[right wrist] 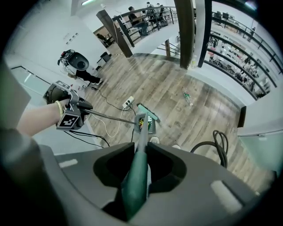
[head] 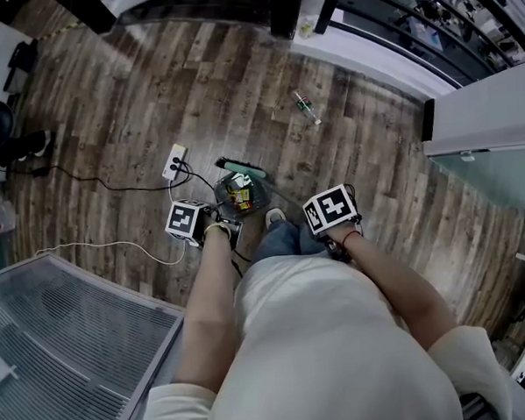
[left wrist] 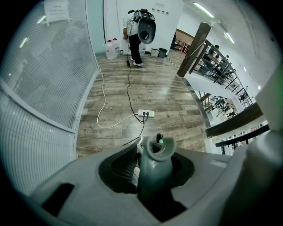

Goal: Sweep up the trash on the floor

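Observation:
A dark dustpan (head: pixel 238 195) holding bits of trash stands on the wooden floor just in front of my feet. The green broom head (head: pixel 244 169) lies against its far side. My left gripper (head: pixel 218 227) is shut on the dustpan's long handle (left wrist: pixel 155 165), whose looped end pokes out past the jaws. In the right gripper view that thin handle (right wrist: pixel 108 115) runs from the left gripper (right wrist: pixel 73 115) down to the dustpan (right wrist: pixel 142 123). My right gripper (right wrist: pixel 139 170) is shut on the green broom handle (right wrist: pixel 136 176). A plastic bottle (head: pixel 306 107) lies on the floor farther out.
A white power strip (head: pixel 174 162) with black and white cables lies left of the dustpan. A ribbed glass panel (head: pixel 59 347) is at my left, a railing and ledge (head: pixel 386 58) ahead. A coiled black hose (right wrist: pixel 213 145) lies right. A person (left wrist: pixel 134 39) stands far off.

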### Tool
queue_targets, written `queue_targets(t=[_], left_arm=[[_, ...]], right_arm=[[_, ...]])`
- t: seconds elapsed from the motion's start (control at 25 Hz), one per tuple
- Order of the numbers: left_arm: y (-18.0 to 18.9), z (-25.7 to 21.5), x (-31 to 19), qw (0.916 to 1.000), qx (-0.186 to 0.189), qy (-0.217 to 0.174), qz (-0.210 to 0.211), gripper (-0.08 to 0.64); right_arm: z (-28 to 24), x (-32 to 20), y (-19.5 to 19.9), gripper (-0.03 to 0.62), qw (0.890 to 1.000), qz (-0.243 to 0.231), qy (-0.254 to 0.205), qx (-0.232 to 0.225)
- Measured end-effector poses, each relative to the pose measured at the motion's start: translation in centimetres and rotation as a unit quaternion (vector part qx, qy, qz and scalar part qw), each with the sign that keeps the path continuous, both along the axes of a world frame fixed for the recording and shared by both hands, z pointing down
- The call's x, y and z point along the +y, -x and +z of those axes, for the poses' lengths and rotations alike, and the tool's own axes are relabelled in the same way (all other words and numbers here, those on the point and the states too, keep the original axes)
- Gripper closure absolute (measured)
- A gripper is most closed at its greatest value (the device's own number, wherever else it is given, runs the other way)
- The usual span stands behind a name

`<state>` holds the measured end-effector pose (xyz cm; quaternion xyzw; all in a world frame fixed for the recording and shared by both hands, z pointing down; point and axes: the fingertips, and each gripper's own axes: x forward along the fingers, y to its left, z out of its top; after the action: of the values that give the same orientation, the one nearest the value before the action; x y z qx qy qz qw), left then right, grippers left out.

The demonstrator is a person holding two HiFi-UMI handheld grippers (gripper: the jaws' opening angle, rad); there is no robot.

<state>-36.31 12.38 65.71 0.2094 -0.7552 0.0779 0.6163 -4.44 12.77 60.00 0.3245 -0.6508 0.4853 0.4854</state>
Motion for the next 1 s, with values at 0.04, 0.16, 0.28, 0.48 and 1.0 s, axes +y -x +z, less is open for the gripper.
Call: queue_targets(t=[0.04, 0.16, 0.28, 0.48, 1.0], left_arm=[[0.0, 0.0, 0.0, 1.0, 0.0, 0.001, 0.0, 0.448], [-0.1, 0.0, 0.2, 1.0, -0.001, 0.002, 0.0, 0.451], [-0.2, 0.0, 0.0, 1.0, -0.002, 0.002, -0.001, 0.451], [-0.1, 0.1, -0.2, 1.0, -0.003, 0.007, 0.001, 0.456], [-3.3, -0.6, -4.0, 0.9994, 0.007, 0.004, -0.035, 0.466]], right_arm=[[0.0, -0.2, -0.1, 0.494, 1.0, 0.0, -0.005, 0.002], [-0.5, -0.9, -0.6, 0.494, 1.0, -0.001, -0.022, 0.006], [-1.2, -1.9, -1.6, 0.494, 0.999, 0.009, -0.035, 0.004], [-1.9, -3.8, -4.0, 0.494, 0.998, 0.036, -0.048, 0.01], [-0.9, -10.0, -10.4, 0.494, 0.997, 0.067, -0.043, 0.015]])
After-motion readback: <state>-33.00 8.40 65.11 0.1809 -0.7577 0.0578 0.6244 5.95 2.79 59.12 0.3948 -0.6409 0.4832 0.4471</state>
